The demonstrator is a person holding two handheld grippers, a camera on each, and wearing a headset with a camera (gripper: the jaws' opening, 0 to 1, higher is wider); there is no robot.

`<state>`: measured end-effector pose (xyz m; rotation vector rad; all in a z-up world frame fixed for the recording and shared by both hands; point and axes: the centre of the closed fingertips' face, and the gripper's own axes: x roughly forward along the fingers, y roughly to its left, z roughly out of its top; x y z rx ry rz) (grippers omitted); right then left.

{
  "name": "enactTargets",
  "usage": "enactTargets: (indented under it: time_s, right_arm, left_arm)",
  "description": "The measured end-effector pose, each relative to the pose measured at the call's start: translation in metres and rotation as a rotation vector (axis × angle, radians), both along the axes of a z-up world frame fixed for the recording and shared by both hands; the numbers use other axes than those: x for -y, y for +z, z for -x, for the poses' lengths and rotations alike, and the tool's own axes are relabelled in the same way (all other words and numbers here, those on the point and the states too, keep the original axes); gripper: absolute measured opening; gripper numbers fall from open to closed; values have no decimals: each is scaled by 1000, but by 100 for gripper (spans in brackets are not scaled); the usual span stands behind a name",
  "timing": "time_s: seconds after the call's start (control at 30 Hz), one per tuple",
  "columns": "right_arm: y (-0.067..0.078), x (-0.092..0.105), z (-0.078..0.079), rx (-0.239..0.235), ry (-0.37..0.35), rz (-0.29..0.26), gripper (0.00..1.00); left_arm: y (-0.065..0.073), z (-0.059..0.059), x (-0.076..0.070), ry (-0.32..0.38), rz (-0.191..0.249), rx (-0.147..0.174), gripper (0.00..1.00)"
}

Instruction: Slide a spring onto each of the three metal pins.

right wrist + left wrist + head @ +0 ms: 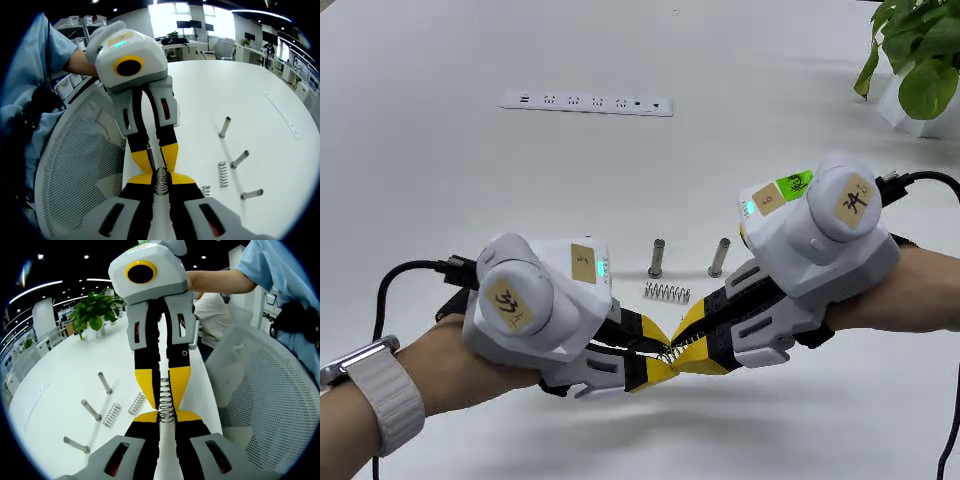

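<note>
Polished metal pin [657, 257], coiled wire spring [165, 400], matt white table [440, 190]

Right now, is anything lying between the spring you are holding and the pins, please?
Yes: a loose spring lies on the table, directly between the held spring and the nearest pin. Nothing else visible intervenes.

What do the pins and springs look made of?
Pins: grey metal, likely steel, with a dull satin sheen. Springs: bare metal wire, probably steel, glinting along the coils. The exact alloy can't be told.
</note>
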<state>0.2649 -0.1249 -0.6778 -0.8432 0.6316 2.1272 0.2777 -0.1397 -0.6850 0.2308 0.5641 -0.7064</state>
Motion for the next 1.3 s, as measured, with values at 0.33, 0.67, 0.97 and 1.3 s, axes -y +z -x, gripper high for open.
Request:
enactTargets:
  time_s: [0.33,0.67,0.97,1.3]
  right_arm:
    - [4,-7,1,28,46,7,12]
    - [5,-17,0,58,86,10,12]
    - [5,-30,-8,111,131,20,12]
    - [7,-48,-23,184,175,27,12]
  left_arm:
    - [-9,3,-18,126,-1,-5,21]
    - [-4,16,-72,400,97,21,48]
    - [4,21,-103,555,69,105,74]
    - [0,22,-109,615,93,103,95]
